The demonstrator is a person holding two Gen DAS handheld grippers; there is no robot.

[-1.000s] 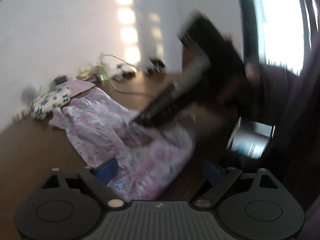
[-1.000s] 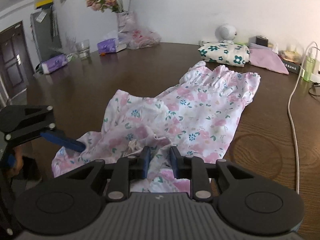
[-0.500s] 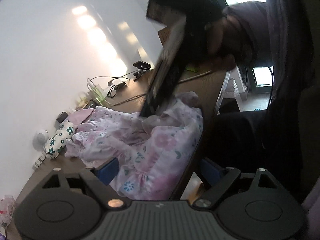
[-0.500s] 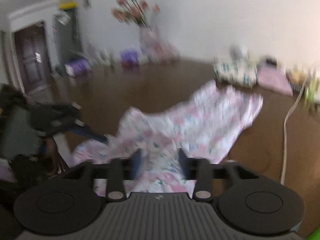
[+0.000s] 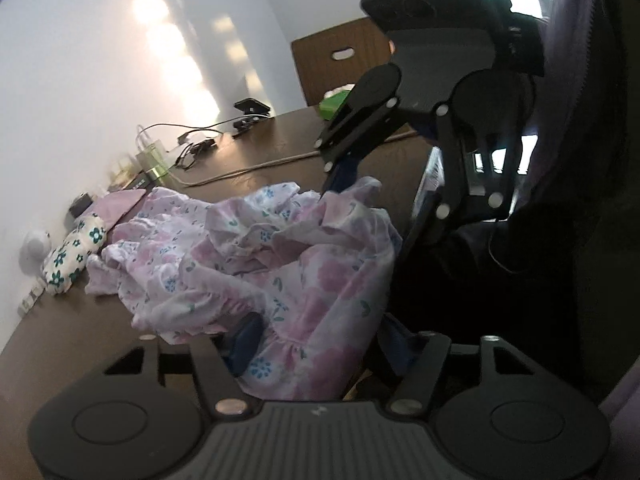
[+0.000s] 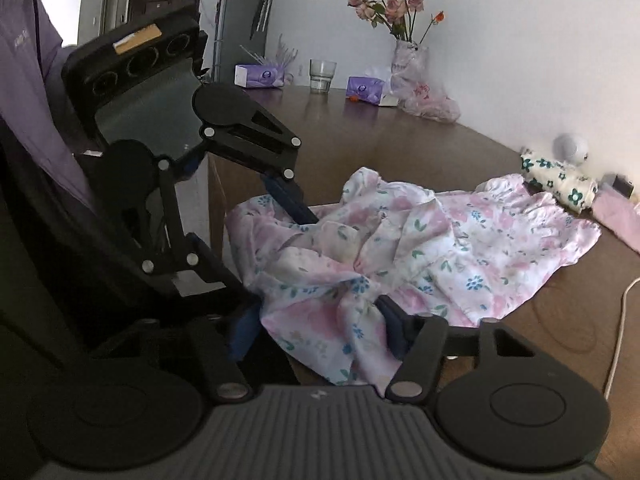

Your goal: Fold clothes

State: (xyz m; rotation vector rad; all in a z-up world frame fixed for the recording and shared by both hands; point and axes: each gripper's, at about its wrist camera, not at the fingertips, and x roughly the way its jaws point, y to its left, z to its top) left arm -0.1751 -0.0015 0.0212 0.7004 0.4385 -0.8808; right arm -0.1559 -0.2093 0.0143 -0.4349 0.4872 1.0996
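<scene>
Showing a floral garment (image 6: 460, 240) lying crumpled on a dark wooden table (image 6: 360, 136), its near end bunched at the table's front edge and spilling partly over it, its gathered far end spread toward the wall. Both handheld grippers meet at this near end. The left gripper (image 5: 316, 340) has its fingers set apart with a hanging fold of cloth between them; the right gripper (image 6: 320, 326) likewise stands with its fingers spread and a twisted wad of fabric lying in the gap. Whether either pad presses the cloth cannot be told, though neither pair is drawn together. The fabric appears thin, light and limp: it will drape, slide and collapse rather than hold a crease, so a hold is best taken at a seam, hem or corner of a single layer, not on the bunched mass, which would carry several layers along. The polished table looks smooth, so the cloth should drag easily across it. Beyond the garment lie a folded flower-print piece (image 6: 560, 180) and a pink cloth (image 6: 616, 212) near a small white round device (image 6: 570, 148); a white cable (image 6: 618, 336) runs along the right. Farther back stand a vase of roses (image 6: 404, 56), a glass (image 6: 322, 74) and tissue packs (image 6: 260, 76). A person's purple sleeve (image 6: 24, 92) fills the left margin.
</scene>
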